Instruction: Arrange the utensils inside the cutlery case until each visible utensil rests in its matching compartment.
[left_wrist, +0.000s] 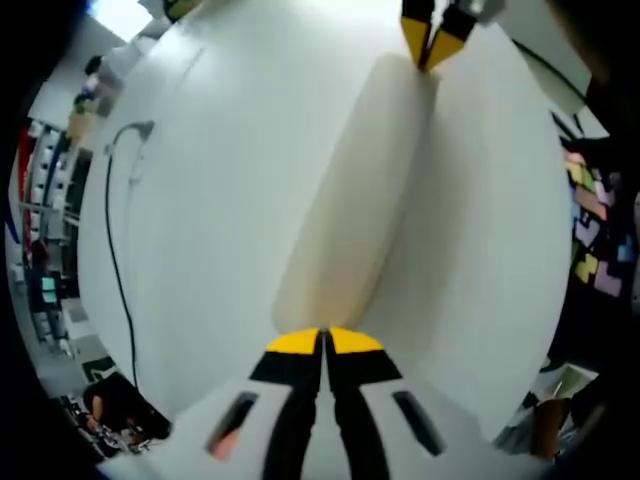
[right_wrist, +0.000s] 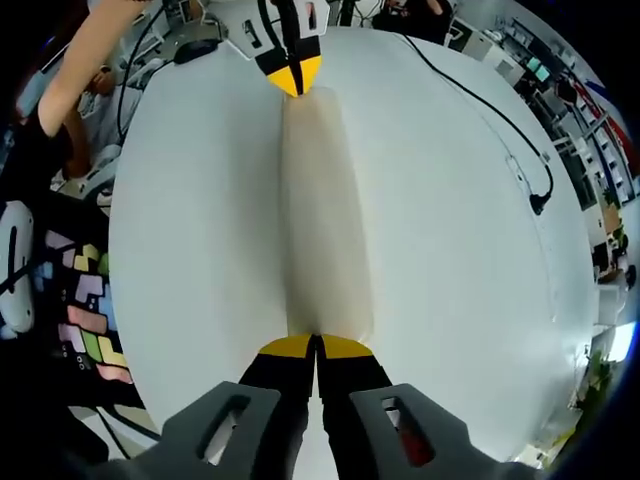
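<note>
- The cutlery case (left_wrist: 350, 200) is seen as a long, cream-coloured, closed oblong lying flat on the white table (left_wrist: 200, 200); in the right gripper view the case (right_wrist: 322, 220) runs straight away from the camera toward the far gripper.
- The left gripper (left_wrist: 324, 345) is placed at one short end of the case, its yellow-tipped jaws drawn together with no gap visible; whether an edge of the case is pinched between them cannot be told.
- The right gripper (right_wrist: 314, 348) is set at the opposite short end, jaws likewise pressed together, and a grip on the case is equally uncertain.
- Each gripper is also seen from the other's camera: the right gripper (left_wrist: 432, 40) at the far end in the left gripper view, the left gripper (right_wrist: 293, 75) at the far end in the right gripper view.
- The end-to-end hold is judged to serve steadying or opening the case, since both ends are engaged at once.
- No utensils are visible; the compartments are hidden while the case is shut.
- A black cable (right_wrist: 500, 120) lies on the table, well apart from the case.
- Arranging is judged not yet begun.
</note>
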